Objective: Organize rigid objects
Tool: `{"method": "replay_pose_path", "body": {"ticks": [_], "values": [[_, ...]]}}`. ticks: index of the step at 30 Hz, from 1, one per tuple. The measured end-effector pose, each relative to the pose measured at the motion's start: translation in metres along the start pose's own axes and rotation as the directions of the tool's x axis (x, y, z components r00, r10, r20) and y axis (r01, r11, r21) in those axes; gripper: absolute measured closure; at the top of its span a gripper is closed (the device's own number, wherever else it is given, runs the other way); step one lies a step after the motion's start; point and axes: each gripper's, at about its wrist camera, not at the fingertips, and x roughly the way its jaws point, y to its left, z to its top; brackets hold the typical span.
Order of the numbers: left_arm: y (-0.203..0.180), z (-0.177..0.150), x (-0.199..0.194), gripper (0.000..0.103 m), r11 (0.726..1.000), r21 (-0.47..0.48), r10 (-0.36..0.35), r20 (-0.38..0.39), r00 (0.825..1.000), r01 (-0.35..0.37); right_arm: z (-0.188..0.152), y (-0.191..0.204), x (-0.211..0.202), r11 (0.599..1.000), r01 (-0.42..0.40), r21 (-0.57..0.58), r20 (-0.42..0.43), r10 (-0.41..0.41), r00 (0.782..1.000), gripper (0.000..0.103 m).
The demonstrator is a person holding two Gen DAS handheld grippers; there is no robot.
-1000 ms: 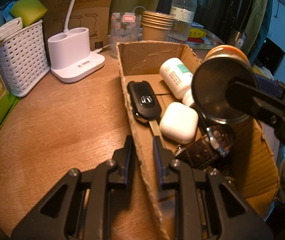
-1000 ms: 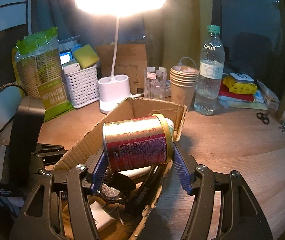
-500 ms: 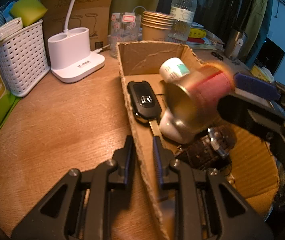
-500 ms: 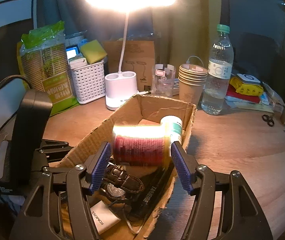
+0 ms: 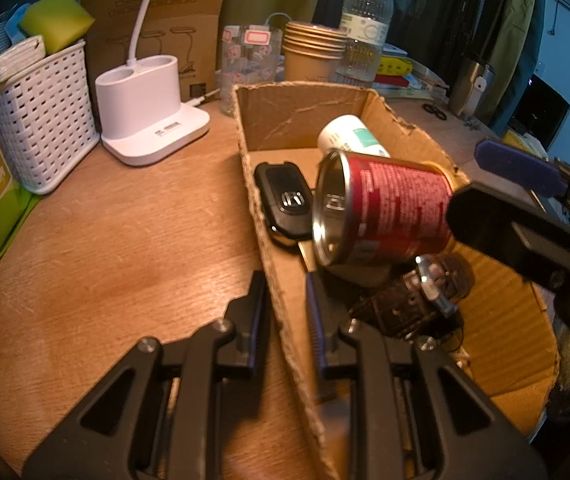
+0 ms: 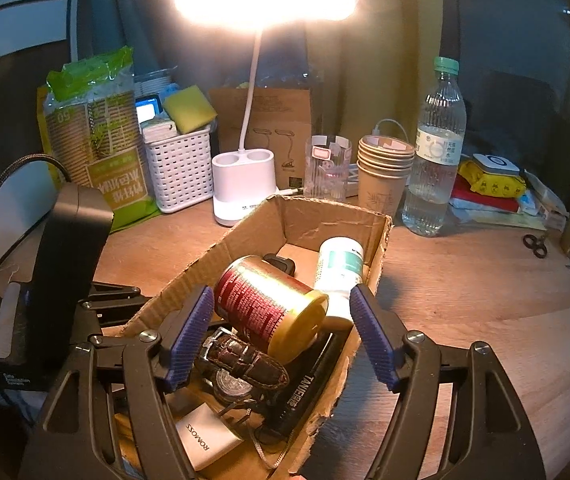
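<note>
A red and gold can (image 6: pixel 269 308) lies on its side inside the open cardboard box (image 6: pixel 325 220), on top of other items; it also shows in the left wrist view (image 5: pixel 381 214). My right gripper (image 6: pixel 281 336) is open, its blue pads either side of the can and apart from it. My left gripper (image 5: pixel 285 308) is shut on the box's left wall (image 5: pixel 261 208). The box also holds a white pill bottle (image 6: pixel 339 270), a black car key (image 5: pixel 285 200), a brown-strapped watch (image 6: pixel 241 364), a white power bank (image 6: pixel 205 440) and a black pen-like item (image 6: pixel 305 392).
On the wooden table behind the box stand a white lamp base (image 6: pixel 243 184), a white basket (image 6: pixel 177 168), a glass (image 6: pixel 327 168), stacked paper cups (image 6: pixel 383 174) and a water bottle (image 6: pixel 435 148). A green packet (image 6: pixel 97 136) stands at left. Small scissors (image 6: pixel 535 244) lie far right.
My right gripper opened and let go of the can, which dropped into the box and came to rest on its side. My left gripper has kept its hold on the box wall.
</note>
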Motion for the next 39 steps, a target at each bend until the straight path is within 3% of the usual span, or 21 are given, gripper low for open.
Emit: {"method": "replay_pose_path", "body": {"ticks": [23,39], "values": [[-0.002,-0.001,-0.002,0.082,1.0,0.014,0.014,0.008,1.0,-0.014,0.002,-0.009,-0.019,0.998,0.062,0.034,0.008,-0.062,0.998,0.029],[-0.024,-0.001,0.002,0.081,0.995,0.096,0.021,0.004,1.0,-0.021,0.004,-0.021,-0.042,0.99,0.118,0.075,0.028,-0.12,0.992,0.029]]}}
